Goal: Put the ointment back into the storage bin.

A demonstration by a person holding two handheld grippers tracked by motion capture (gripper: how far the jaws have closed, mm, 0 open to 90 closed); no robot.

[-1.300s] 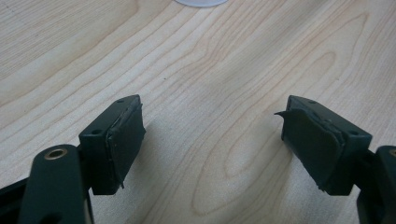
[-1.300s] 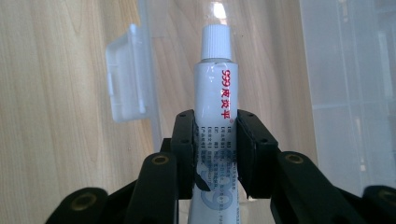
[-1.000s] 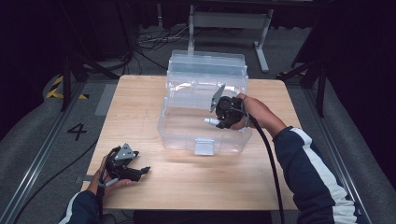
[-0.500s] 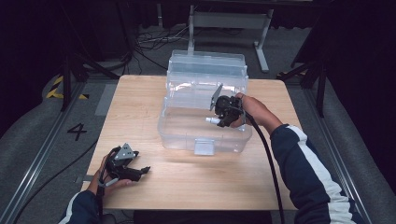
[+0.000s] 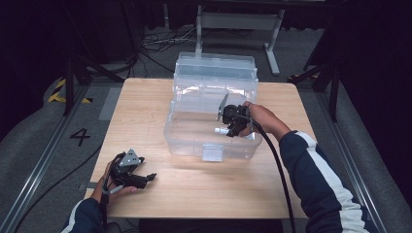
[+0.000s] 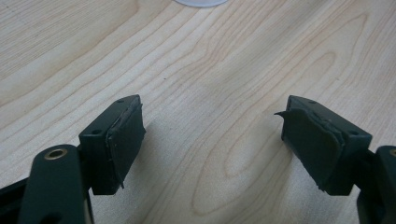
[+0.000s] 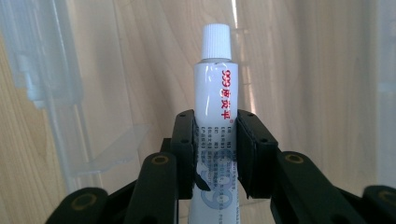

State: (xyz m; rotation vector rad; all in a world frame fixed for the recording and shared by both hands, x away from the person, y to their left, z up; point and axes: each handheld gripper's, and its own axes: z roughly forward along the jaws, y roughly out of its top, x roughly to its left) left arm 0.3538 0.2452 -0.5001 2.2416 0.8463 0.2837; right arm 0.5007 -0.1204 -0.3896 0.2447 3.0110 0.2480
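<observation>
The right tool (image 7: 215, 140) clamps a white plastic tube (image 7: 215, 107) with a ribbed white cap, held inside the clear plastic storage box (image 5: 194, 141) on the light wooden table (image 5: 145, 107). The right gripper view brings out red "999" and red characters on the tube's label; the high view shows no lettering. The left tool (image 6: 212, 144) rests wide apart above bare table, near its front left corner.

My high view shows a brightly lit pale wooden table (image 5: 145, 111) against dark surroundings; the clear plastic bin (image 5: 214, 104) glares softly, and close-ups stay sharp.
</observation>
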